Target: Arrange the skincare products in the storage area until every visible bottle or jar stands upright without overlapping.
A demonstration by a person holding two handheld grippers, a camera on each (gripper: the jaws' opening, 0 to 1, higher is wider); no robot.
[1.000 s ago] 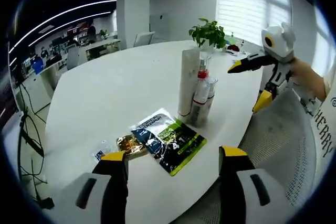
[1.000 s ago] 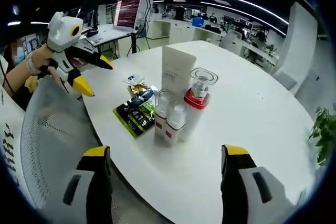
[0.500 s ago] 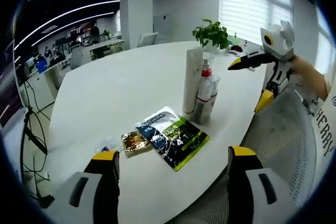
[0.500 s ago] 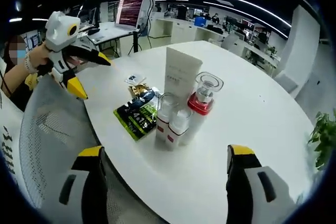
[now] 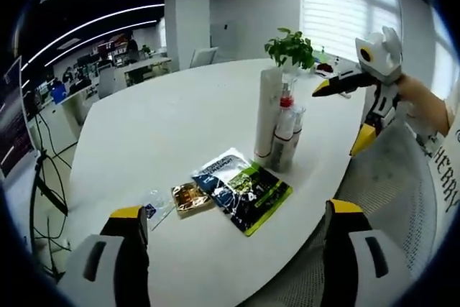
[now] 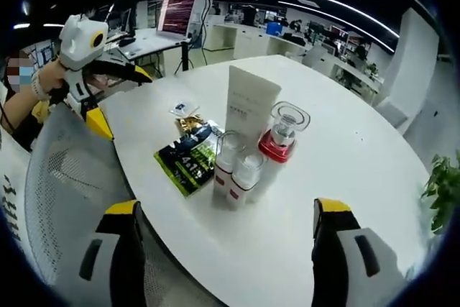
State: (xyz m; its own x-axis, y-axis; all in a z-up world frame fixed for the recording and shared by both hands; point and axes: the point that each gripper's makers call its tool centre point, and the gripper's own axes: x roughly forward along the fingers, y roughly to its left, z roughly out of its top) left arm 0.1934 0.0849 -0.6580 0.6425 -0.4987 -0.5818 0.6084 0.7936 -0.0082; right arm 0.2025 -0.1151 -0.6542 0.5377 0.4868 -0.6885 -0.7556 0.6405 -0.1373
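A tall white tube, a red-collared bottle with a clear cap and two small clear-capped bottles stand upright, close together on the white table. Beside them lie a dark green packet, a gold sachet and a small pale sachet. My right gripper is open, short of the bottles. My left gripper is open above the green packet, with the tube and red-collared bottle beyond. Each view shows the other gripper open: the right gripper, the left gripper.
A mesh chair back stands at the table's near edge between the two hands. A potted plant sits on the far side of the table. A lit monitor and office desks fill the background.
Both grippers' jaws stand a little wider apart than a second ago, the left more so. The left gripper view has drawn back slightly. The bottles and packets have not moved.
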